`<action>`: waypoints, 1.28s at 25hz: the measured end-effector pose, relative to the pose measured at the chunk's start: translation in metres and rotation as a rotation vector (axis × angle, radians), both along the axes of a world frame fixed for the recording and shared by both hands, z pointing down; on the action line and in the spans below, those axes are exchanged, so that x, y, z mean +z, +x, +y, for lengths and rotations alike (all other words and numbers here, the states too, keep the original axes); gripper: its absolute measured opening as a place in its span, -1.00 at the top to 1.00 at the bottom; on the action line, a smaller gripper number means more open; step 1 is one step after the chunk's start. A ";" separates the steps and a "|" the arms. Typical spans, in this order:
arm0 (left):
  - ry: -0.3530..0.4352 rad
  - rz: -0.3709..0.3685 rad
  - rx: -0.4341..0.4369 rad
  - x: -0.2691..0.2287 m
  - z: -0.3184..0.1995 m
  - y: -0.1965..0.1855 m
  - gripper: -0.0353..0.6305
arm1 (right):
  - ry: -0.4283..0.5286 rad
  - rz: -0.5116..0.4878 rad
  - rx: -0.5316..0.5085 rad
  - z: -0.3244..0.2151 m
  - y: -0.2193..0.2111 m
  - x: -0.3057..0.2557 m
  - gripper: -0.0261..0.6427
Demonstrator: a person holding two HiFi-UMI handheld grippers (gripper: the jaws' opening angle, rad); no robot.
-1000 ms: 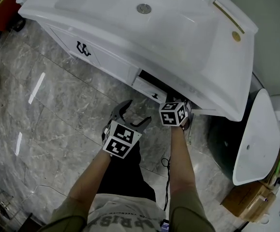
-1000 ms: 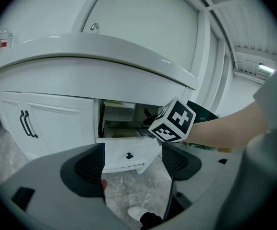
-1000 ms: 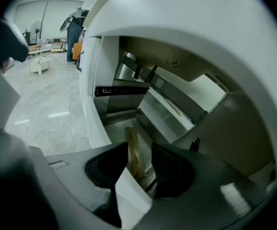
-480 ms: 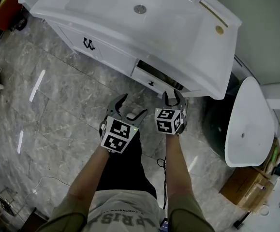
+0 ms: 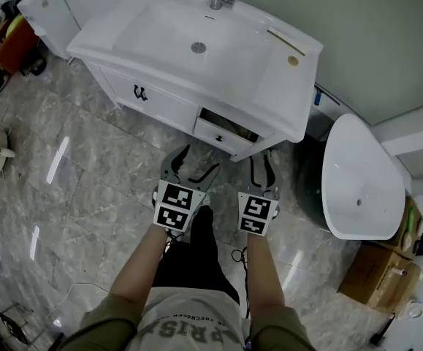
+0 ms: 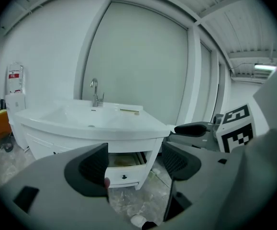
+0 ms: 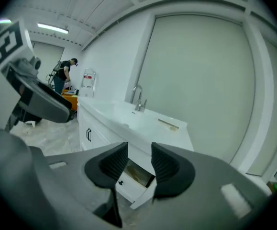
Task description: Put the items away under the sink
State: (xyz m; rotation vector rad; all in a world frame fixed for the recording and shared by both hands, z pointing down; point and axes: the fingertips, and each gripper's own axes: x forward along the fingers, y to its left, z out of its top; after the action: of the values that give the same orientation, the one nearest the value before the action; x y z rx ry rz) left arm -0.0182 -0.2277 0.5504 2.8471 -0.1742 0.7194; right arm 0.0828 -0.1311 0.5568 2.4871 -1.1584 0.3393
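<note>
The grey marble floor [image 5: 87, 181] is spreading wide around a white vanity [image 5: 160, 99], whose sink [image 5: 189, 35] is taking up most of its top surface. Under the sink's right end a small drawer [image 5: 222, 134] is standing partly pulled out, while the cabinet door [image 5: 134, 90] with the black handle to its left is sitting closed. The person is standing back from the vanity, holding both tools out over the floor, well apart from the drawer. The left gripper [image 5: 198, 162] is showing its jaws spread wide with nothing between them. The right gripper [image 5: 261, 159] is holding its jaws partly apart, likewise empty. In the gripper views something yellowish-brown [image 6: 120, 161] is lying inside the open drawer, too dim to name. On the sink's right edge a slim gold-coloured bar [image 5: 286, 42] and a small round gold piece [image 5: 293, 61] are lying, and it is not clear whether they are among the items to stow. Judging from this, at least one thing seems to be put away already. With neither gripper carrying anything, the work looks to be either between items or nearing its end, with closing the drawer probably left to do.
</note>
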 end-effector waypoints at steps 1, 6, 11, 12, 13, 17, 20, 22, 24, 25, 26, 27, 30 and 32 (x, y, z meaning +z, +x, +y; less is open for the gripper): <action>0.000 0.014 -0.003 -0.011 0.002 -0.004 -0.18 | 0.029 0.010 0.007 0.006 -0.007 -0.017 0.50; 0.042 0.055 -0.021 -0.059 0.015 -0.024 -0.09 | 0.131 0.053 0.039 0.039 -0.036 -0.081 0.50; 0.090 0.109 -0.051 -0.094 0.021 -0.035 0.21 | 0.175 0.097 0.021 0.056 -0.057 -0.121 0.59; 0.099 0.116 -0.058 -0.098 0.022 -0.037 0.29 | 0.184 0.110 0.017 0.057 -0.060 -0.128 0.70; 0.108 0.122 -0.065 -0.101 0.023 -0.038 0.36 | 0.194 0.119 0.015 0.059 -0.062 -0.134 0.74; 0.144 0.157 -0.099 -0.116 0.024 -0.042 0.66 | 0.225 0.132 0.029 0.068 -0.071 -0.150 0.91; 0.164 0.192 -0.132 -0.128 0.025 -0.046 0.83 | 0.259 0.136 0.042 0.076 -0.078 -0.161 0.92; 0.162 0.223 -0.130 -0.136 0.027 -0.048 0.86 | 0.275 0.134 0.052 0.081 -0.081 -0.165 0.92; 0.161 0.252 -0.120 -0.140 0.029 -0.052 0.86 | 0.284 0.135 0.059 0.084 -0.085 -0.167 0.92; 0.162 0.264 -0.119 -0.141 0.030 -0.054 0.86 | 0.288 0.137 0.060 0.085 -0.087 -0.167 0.92; 0.161 0.275 -0.120 -0.143 0.030 -0.057 0.86 | 0.292 0.139 0.061 0.086 -0.090 -0.169 0.92; 0.161 0.285 -0.123 -0.145 0.031 -0.058 0.86 | 0.296 0.142 0.062 0.087 -0.092 -0.170 0.92; 0.170 0.302 -0.122 -0.149 0.035 -0.062 0.87 | 0.304 0.149 0.065 0.090 -0.095 -0.173 0.92; 0.178 0.308 -0.116 -0.152 0.039 -0.063 0.87 | 0.308 0.153 0.068 0.091 -0.095 -0.175 0.92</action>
State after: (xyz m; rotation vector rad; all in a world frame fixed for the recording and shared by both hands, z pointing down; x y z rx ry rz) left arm -0.0809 -0.1890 0.3985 3.0383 -0.3671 0.2473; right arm -0.0125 -0.0406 0.3817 2.7637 -1.1386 -0.0156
